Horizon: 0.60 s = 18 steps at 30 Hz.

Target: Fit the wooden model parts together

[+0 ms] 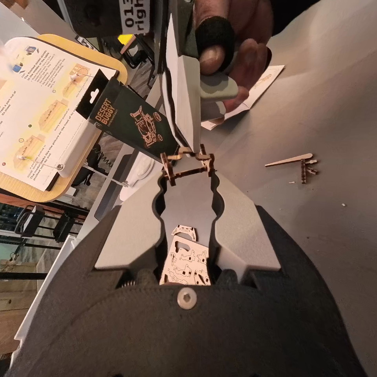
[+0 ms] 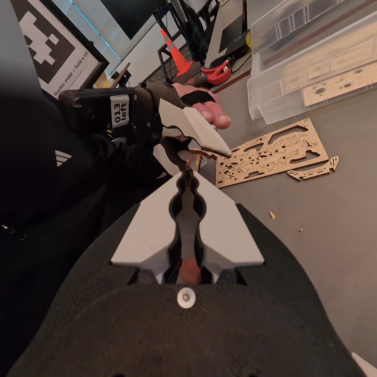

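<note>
The person is joining a thin wooden piece [image 2: 188, 173] to a small wooden frame [image 1: 188, 170] held in the air above the grey surface [image 1: 306, 224]. The left tool [image 1: 188, 179] is spread wide, its tips gripping the frame's two side plates. The right tool [image 2: 188, 177] is clenched on the thin piece, which is meeting the frame's top. The next move probably calls for steady pressure into the slot. The parts sheet [image 2: 271, 155] is lying nearby.
</note>
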Tool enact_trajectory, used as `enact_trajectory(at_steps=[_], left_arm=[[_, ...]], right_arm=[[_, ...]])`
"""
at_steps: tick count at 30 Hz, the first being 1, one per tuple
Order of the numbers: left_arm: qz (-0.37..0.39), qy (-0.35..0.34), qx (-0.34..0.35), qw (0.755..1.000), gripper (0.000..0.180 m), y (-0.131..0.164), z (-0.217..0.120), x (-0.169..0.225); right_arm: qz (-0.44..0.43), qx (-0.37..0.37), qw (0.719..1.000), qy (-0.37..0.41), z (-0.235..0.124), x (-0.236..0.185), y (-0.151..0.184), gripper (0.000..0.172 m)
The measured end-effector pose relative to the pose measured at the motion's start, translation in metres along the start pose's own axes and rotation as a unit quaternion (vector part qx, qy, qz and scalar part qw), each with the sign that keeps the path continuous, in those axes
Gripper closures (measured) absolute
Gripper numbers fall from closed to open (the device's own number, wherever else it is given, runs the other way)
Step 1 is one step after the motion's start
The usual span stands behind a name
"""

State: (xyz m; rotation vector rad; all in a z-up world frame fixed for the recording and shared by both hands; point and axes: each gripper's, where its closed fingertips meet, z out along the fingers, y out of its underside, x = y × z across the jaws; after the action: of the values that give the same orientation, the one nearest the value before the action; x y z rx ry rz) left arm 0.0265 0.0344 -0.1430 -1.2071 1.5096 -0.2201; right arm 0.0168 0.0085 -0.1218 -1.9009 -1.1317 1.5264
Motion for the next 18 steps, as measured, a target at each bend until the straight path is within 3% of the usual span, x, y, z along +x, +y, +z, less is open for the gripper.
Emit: enact_trajectory(at_steps=[18], left_arm=[[-0.011,0.019,-0.003,1.0,0.139,0.0015,0.0035,0.0069]], right_arm=[[0.003,-0.061,0.998,0.012,0.0006,0.002,0.0088,0.171]])
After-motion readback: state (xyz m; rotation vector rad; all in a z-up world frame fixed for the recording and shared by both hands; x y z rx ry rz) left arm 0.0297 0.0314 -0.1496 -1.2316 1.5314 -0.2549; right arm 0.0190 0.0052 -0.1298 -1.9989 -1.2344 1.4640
